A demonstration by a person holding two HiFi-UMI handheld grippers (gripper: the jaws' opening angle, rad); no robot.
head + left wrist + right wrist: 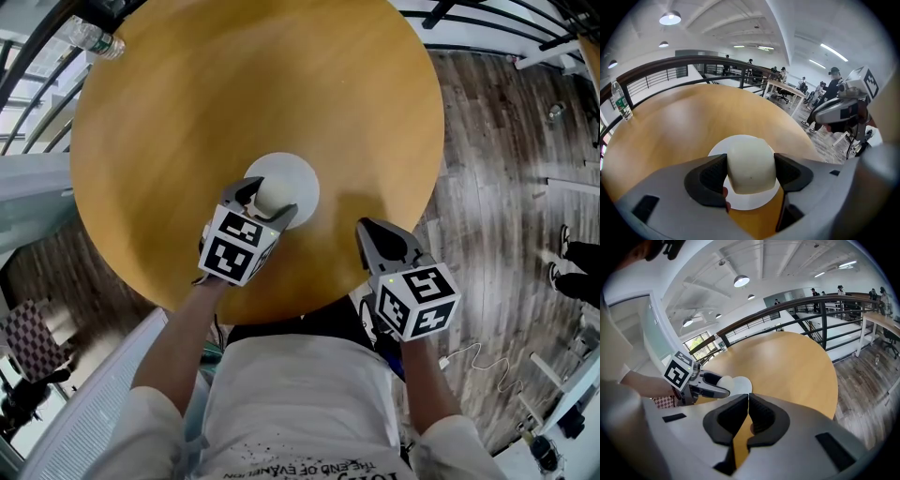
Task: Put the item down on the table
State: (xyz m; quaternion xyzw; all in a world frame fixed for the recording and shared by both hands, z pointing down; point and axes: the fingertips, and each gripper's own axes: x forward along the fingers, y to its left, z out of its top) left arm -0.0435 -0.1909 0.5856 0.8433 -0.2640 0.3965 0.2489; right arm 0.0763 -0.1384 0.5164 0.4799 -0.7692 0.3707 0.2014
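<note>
A cream, rounded bun-like item (751, 165) sits between the jaws of my left gripper (751, 172), which is shut on it. Both hover over a white round plate (298, 179) near the front of the round wooden table (187, 122). From the head view the item (272, 195) shows just past the left gripper (268, 202). My right gripper (373, 236) is at the table's front right edge, shut with nothing between its pads (759, 416). The right gripper view shows the left gripper (723, 386), the item (724, 380) and the plate (743, 384).
A plastic water bottle (94, 39) stands at the table's far left edge, next to a dark railing (670, 63). Wood-plank floor (497, 141) lies to the right, with a white cable (473, 356) and people's feet (562, 272). Desks and people (825, 91) are beyond the railing.
</note>
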